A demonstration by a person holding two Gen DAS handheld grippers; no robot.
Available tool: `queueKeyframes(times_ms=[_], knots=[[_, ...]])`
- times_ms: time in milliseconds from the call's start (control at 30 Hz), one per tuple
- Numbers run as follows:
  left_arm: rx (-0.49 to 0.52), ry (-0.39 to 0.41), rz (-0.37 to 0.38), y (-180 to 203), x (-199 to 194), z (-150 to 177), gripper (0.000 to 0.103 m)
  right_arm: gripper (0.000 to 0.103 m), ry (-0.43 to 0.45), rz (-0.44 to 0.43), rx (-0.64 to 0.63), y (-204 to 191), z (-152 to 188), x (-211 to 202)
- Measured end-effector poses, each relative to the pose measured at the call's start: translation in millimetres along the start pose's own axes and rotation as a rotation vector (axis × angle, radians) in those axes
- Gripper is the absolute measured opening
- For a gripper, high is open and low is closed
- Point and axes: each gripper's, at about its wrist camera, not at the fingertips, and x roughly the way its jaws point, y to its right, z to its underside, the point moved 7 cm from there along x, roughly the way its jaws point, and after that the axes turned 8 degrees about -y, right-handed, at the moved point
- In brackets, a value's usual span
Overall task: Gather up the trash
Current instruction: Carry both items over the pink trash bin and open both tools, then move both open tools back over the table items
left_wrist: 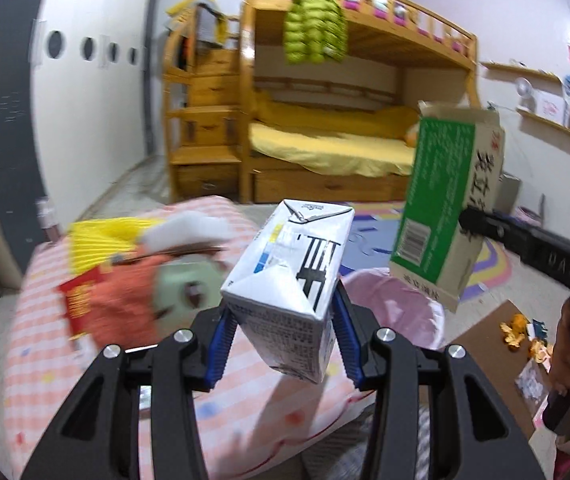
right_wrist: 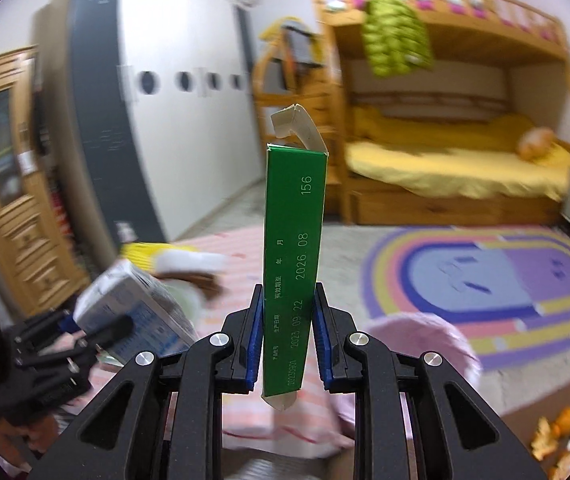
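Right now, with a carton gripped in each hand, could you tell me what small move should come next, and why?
Probably carry both cartons over the pink bin and lower them toward its opening. The left gripper is clamped on the white milk carton, the right gripper on the flattened green box. Both are lifted clear of the striped bedding, and the bin sits just beyond the jaws.

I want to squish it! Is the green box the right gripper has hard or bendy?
Probably bendy: the green box is thin cardboard, and its torn top flap curls over. It looks open and empty, so likely light. Held by the right gripper at its narrow sides, it may crush if squeezed harder.
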Motion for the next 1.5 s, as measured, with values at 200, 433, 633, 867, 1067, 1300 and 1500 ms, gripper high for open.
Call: queueKeyframes(times_ms=[200,433,633,867,1067,1300,1500], knots=[[0.046,-0.097,0.1,58.3,71.1,-12.6,0.044,0.023,-0.059,0.128,0.096,76.6,28.2,24.3],[0.106,-0.179,0.135,104.9,142.4,-21.5,0.044,0.023,-0.124,0.202,0.172,131.7,45.9,67.5],[0.122,-0.203,0.132,116.2,178.9,-30.0,0.068,0.044,-0.171,0.243,0.224,166.3,55.6,100.5],[0.048,-0.172,0.09,83.4,160.3,-37.9,0.07,0.049,-0.165,0.212,0.281,166.9,48.2,92.2],[0.0,-0.099,0.028,46.7,108.1,-48.4,0.07,0.049,-0.153,0.148,0.235,127.2,29.5,70.2],[-0.016,-0.054,-0.023,5.6,45.9,-38.9,0.071,0.049,-0.118,0.032,0.143,45.5,-7.7,45.7],[-0.059,-0.029,-0.113,-59.2,3.1,-21.6,0.072,0.049,-0.095,-0.025,0.033,-28.9,-33.3,45.1]])
